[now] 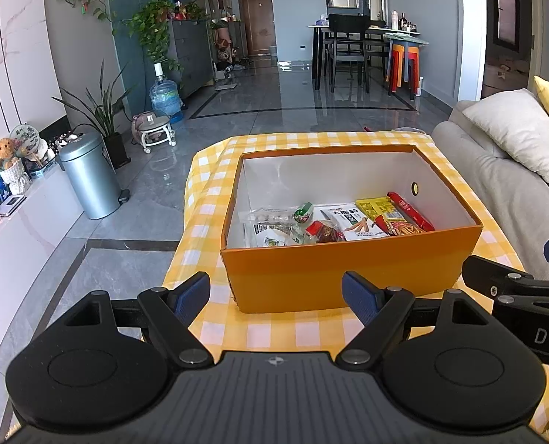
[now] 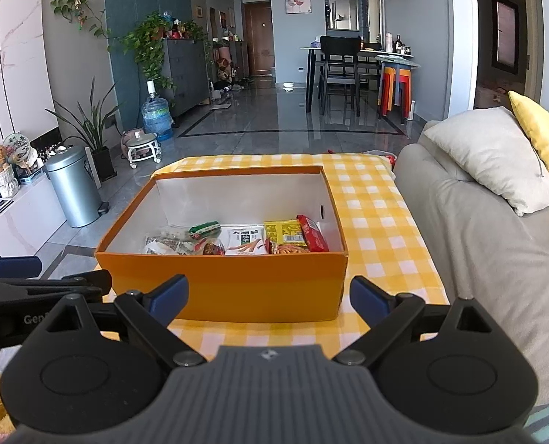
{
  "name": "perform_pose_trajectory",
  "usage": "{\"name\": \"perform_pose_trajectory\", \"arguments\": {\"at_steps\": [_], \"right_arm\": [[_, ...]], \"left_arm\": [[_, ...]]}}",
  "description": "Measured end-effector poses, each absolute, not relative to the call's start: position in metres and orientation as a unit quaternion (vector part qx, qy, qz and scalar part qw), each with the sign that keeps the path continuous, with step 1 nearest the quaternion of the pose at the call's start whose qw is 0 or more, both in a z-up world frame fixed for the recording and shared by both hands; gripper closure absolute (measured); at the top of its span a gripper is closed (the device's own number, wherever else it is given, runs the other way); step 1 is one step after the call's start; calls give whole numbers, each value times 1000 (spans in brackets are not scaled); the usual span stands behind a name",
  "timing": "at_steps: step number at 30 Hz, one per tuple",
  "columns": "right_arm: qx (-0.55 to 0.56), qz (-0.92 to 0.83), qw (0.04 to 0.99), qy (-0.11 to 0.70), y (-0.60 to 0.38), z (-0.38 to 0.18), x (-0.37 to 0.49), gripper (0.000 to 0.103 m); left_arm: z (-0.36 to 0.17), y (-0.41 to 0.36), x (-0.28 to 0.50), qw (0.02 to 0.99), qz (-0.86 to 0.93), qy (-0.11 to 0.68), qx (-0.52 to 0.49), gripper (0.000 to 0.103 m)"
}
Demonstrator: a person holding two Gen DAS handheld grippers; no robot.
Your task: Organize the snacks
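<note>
While both tools gape, the snack box [image 1: 348, 273] sits ahead.

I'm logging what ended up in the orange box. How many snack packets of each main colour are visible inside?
In the orange cardboard box, partly overlapping:
White packets: 3
Green packets: 1
Yellow packets: 1
Red packets: 3
Total: 8 visible

Black tongs [image 1: 276, 294], blue pads [image 1: 191, 294], silver screws, ribbed grey housing

An orange box [image 1: 348, 273] sits on the yellow-checked tablecloth [image 1: 207, 185].
</note>
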State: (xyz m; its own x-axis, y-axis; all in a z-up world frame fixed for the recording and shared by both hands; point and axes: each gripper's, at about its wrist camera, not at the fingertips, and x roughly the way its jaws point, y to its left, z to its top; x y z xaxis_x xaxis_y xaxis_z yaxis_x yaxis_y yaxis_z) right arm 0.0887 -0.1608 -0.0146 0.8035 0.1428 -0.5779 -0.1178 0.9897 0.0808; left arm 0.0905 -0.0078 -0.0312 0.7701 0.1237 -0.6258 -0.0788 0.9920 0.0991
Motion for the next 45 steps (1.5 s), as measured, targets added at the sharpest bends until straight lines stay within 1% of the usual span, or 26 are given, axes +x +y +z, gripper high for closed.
{"name": "perform_pose_trajectory", "arguments": {"at_steps": [45], "right_arm": [[15,74,947,311,-157,-16,88,12]], "left_arm": [[-22,-11,88,940,52,336,34,8]]}}
